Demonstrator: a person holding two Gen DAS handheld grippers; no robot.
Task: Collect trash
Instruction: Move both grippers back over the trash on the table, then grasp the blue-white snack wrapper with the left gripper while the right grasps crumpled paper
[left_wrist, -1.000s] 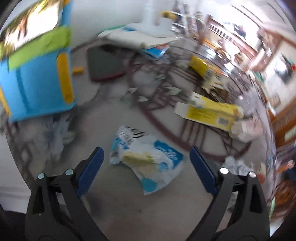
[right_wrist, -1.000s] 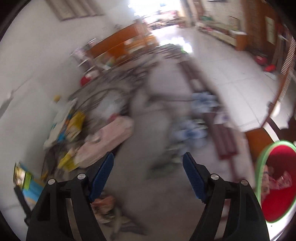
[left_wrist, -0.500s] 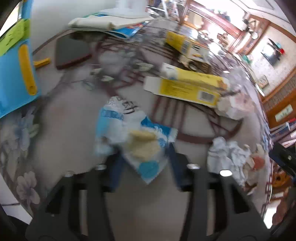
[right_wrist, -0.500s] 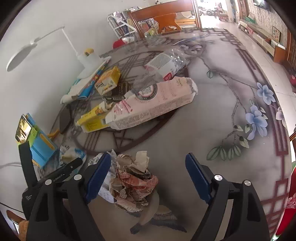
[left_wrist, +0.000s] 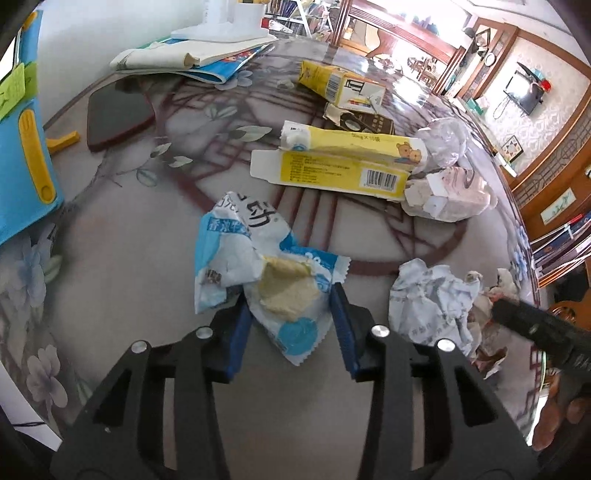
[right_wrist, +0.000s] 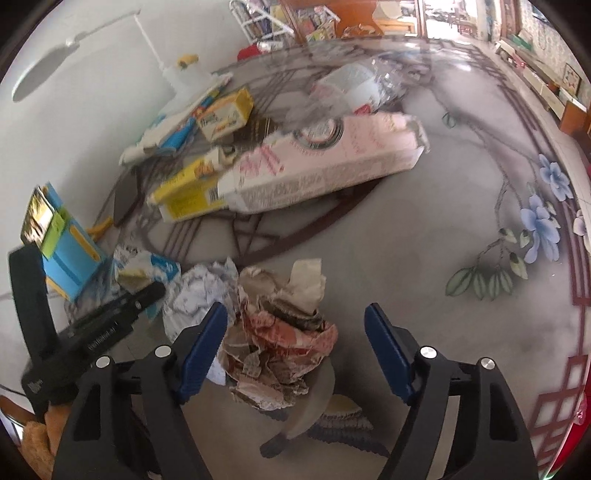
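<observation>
In the left wrist view a torn blue-and-white snack wrapper with a pale yellow crumbly piece inside lies on the patterned table. My left gripper is shut on the wrapper's near end, a blue pad pressing each side. In the right wrist view a crumpled brown-and-red paper wad sits between the jaws of my right gripper, which are closing. The left pad is close against the wad and the right pad stands well clear of it. A white crumpled paper ball lies just left of the wad.
A flattened yellow box, a long pink carton, a small yellow carton and a crushed clear bottle lie further back. A blue box, a dark pad and magazines are at the left.
My left jaws have gone from wide open around the wrapper to closed on it. The right gripper swung down from facing the room to over the paper wad, and its jaws narrowed slightly.
</observation>
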